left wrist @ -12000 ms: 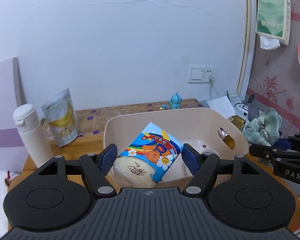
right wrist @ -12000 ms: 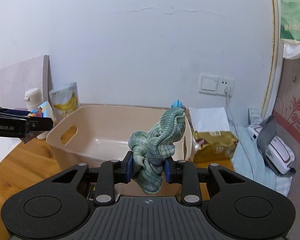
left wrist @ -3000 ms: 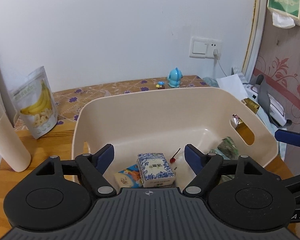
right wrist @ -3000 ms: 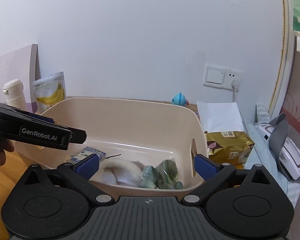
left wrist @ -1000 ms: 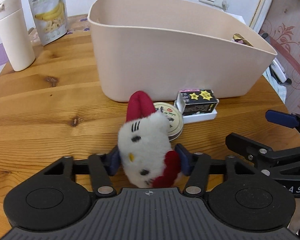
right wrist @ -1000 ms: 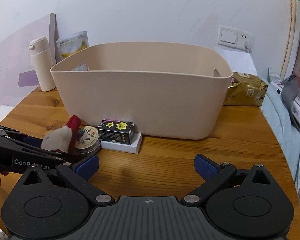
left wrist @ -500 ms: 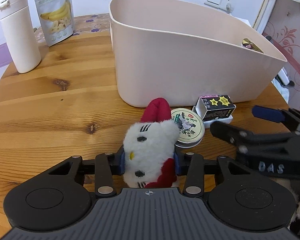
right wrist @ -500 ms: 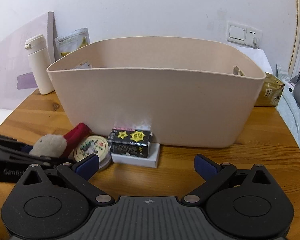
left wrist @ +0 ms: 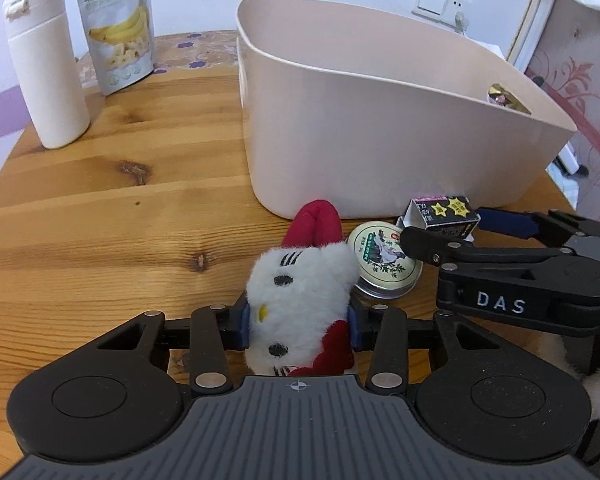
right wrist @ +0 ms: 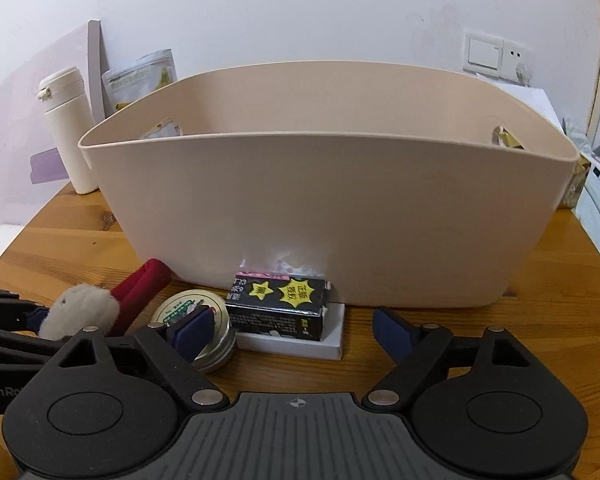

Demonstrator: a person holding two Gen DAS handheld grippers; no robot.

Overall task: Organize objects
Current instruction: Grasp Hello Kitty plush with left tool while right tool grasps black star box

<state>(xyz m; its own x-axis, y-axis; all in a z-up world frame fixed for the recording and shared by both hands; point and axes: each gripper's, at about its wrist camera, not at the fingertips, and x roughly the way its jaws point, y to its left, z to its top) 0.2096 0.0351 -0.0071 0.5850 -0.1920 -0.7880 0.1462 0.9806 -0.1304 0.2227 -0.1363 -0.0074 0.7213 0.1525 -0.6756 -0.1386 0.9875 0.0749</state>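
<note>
Left wrist view: my left hand-held gripper point(left wrist: 298, 322) is clamped on the white plush toy point(left wrist: 296, 300), blue pads squeezing both sides of its head, red part pointing fwd toward the tub point(left wrist: 380, 132). Can't tell if the plush rests on the bench point(left wrist: 120, 216) or sits just above it. Just right of the plush, touching or nearly so, lies the round tin point(left wrist: 384, 262) w/ a green-and-white printed lid. Behind the tin, close against the tub's front wall, is the black box point(left wrist: 444, 214) w/ yellow stars; it sits on a flat white box, better seen from the right wrist view point(right wrist: 296, 346).

Right hand-held gripper point(right wrist: 294, 330) is spread wide, holding nothing. Its left finger pad point(right wrist: 194, 326) is over the tin's point(right wrist: 198, 322) right edge, right pad out on bare wood; the black box point(right wrist: 280, 306) sits fwd of the gap btwn them. From the left cam the same gripper point(left wrist: 452, 236) reaches in from the right (the "DAS" lettering is on its side), one finger over the tin.

Back left of the bench: white bottle point(left wrist: 46, 64) standing upright, banana-chip pouch point(left wrist: 120, 32) just beside it against the wall. Tub contents mostly hidden by its wall.
</note>
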